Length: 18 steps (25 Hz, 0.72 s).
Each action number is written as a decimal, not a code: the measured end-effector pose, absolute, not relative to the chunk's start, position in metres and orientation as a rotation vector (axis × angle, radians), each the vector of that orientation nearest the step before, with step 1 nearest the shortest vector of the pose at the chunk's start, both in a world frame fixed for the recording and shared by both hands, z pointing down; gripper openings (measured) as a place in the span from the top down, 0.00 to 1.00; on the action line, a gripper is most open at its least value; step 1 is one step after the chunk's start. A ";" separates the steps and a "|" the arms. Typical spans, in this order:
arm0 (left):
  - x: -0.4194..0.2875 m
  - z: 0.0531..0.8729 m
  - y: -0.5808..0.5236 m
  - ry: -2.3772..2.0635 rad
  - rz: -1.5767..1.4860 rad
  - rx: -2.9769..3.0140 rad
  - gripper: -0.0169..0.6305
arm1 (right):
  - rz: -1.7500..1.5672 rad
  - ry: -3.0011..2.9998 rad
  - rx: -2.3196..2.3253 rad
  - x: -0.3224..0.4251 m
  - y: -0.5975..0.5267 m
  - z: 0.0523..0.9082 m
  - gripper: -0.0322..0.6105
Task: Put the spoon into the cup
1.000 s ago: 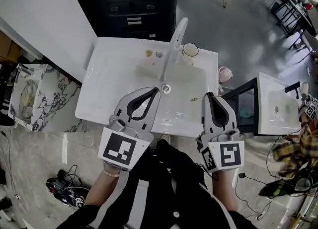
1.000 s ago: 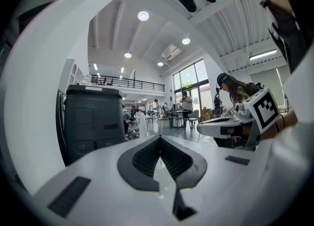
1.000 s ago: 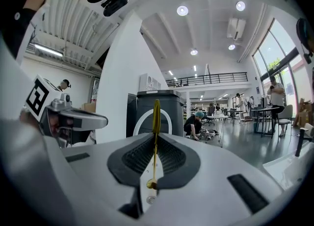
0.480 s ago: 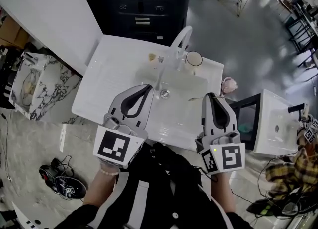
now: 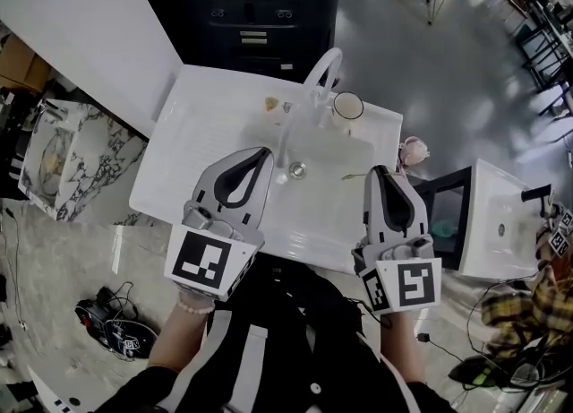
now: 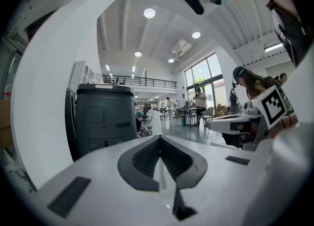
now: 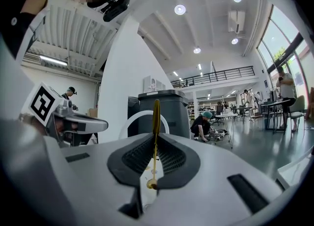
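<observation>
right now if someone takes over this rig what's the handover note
Left hand-held gripper: shut, empty, above the sink.
Right hand-held gripper: shut on the spoon, above the sink's right side.
Cup: upright on the sink's back ledge beside the faucet, no spoon in it.
Done: spoon is in grip.
Left: carry it to the cup and release it inside.

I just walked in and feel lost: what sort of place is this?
Probably an open workshop or lab hall, not a home kitchen: a freestanding white sink with faucet stands on a bare grey floor, and the gripper views show a mezzanine railing and work tables.
</observation>
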<state>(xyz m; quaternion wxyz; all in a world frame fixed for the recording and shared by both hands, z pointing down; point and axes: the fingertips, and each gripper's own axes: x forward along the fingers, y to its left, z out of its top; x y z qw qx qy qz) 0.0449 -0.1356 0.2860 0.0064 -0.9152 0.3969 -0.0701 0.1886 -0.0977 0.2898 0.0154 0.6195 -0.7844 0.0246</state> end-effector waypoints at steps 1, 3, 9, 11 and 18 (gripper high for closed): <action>0.045 0.287 -0.137 1.235 -0.224 -2.871 0.98 | 0.082 -2.432 1.933 0.189 -0.099 0.291 0.92; 0.046 0.288 -0.140 1.217 -0.234 -2.891 0.98 | 0.093 -2.409 1.948 0.190 -0.100 0.294 0.92; 0.042 0.285 -0.154 1.167 -0.224 -2.931 0.98 | 0.104 -2.340 2.009 0.192 -0.111 0.296 0.92; 0.040 0.287 -0.159 1.149 -0.222 -2.946 0.98 | 0.099 -2.321 2.024 0.191 -0.114 0.296 0.92; 0.035 0.289 -0.169 1.097 -0.212 -2.976 0.98 | 0.106 -2.258 2.066 0.188 -0.123 0.300 0.92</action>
